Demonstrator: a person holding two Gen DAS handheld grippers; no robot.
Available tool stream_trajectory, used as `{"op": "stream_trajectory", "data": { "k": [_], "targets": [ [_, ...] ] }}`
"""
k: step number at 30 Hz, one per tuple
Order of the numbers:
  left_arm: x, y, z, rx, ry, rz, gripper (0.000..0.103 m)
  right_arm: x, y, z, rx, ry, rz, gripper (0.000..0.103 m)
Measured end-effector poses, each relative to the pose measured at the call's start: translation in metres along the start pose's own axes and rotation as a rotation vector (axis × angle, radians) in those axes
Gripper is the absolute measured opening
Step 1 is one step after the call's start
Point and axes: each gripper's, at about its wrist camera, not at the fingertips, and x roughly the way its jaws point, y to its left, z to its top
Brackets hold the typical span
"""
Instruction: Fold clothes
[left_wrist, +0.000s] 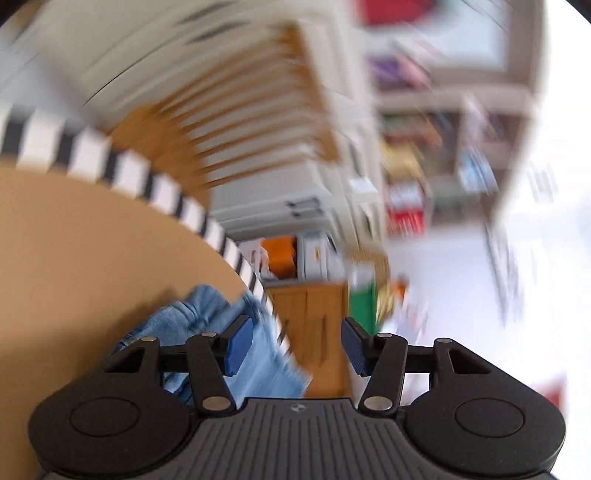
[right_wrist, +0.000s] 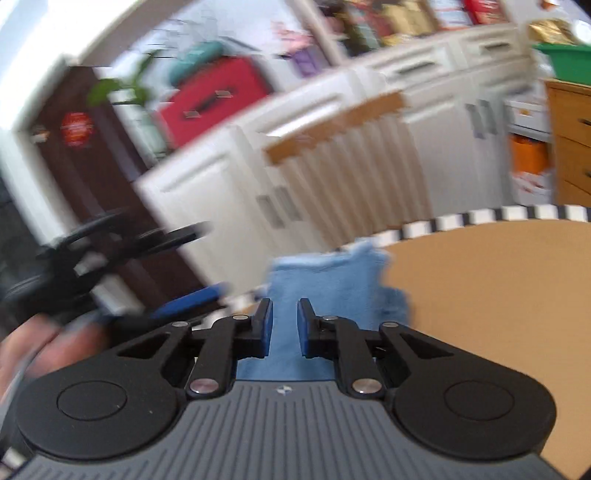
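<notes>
the left gripper (left_wrist: 297, 345) has its fingers standing apart with nothing between them, the light blue jeans (left_wrist: 207, 325) just below and to one side. the right gripper (right_wrist: 285, 328) shows a narrow gap, fingers not visibly pinching the denim beyond. the jeans lie bunched at the edge of the tan table (right_wrist: 498, 295), by its striped border. folding looks unfinished; smoothing and folding remain.
</notes>
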Motion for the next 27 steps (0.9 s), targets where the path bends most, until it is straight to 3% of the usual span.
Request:
{"op": "stream_trajectory", "data": {
  "k": [1,3,4,6,9,10,11,12,15,17,19,23,25,27],
  "targets": [
    [0.002,-0.009,-0.010,0.119,0.037,0.030,0.052,0.009,-0.005,0.003,0.017,0.007,-0.031,0.015],
    [0.014,-0.010,-0.030,0.248,0.131,0.121,0.043,0.030,-0.012,0.003,0.038,0.064,-0.083,0.012],
    [0.021,-0.007,-0.038,0.274,0.165,0.172,0.038,0.040,-0.010,-0.002,0.022,0.107,-0.103,0.012],
    [0.028,0.002,-0.048,0.317,0.169,0.264,0.004,0.051,-0.004,-0.009,-0.024,0.139,-0.138,0.012],
    [0.030,0.004,-0.044,0.278,0.169,0.297,0.003,0.053,0.006,-0.010,-0.050,0.145,-0.166,0.016],
    [0.027,0.001,-0.040,0.251,0.182,0.302,0.006,0.043,0.009,-0.008,-0.031,0.133,-0.158,0.020],
    [0.019,-0.006,-0.039,0.247,0.190,0.309,0.026,0.026,0.014,-0.008,-0.011,0.107,-0.142,0.023],
    [0.005,-0.015,-0.040,0.281,0.199,0.306,0.055,0.007,0.018,-0.010,0.006,0.092,-0.125,0.030],
    [-0.042,-0.040,-0.048,0.421,0.249,0.281,0.080,-0.063,0.028,-0.029,0.035,0.109,-0.071,0.034],
    [-0.085,-0.038,-0.065,0.449,0.314,0.269,0.084,-0.114,0.026,-0.059,0.080,0.129,-0.059,0.036],
    [-0.132,-0.021,-0.087,0.414,0.370,0.262,0.085,-0.158,0.019,-0.099,0.226,0.158,-0.062,0.051],
    [-0.198,0.022,-0.128,0.281,0.422,0.275,0.086,-0.230,0.003,-0.189,0.590,0.220,-0.070,0.052],
    [-0.219,0.045,-0.144,0.214,0.432,0.298,0.085,-0.246,0.002,-0.222,0.707,0.241,-0.078,0.046],
    [-0.224,0.059,-0.155,0.150,0.443,0.296,0.085,-0.251,0.006,-0.237,0.753,0.246,-0.043,0.050]
  ]
}}
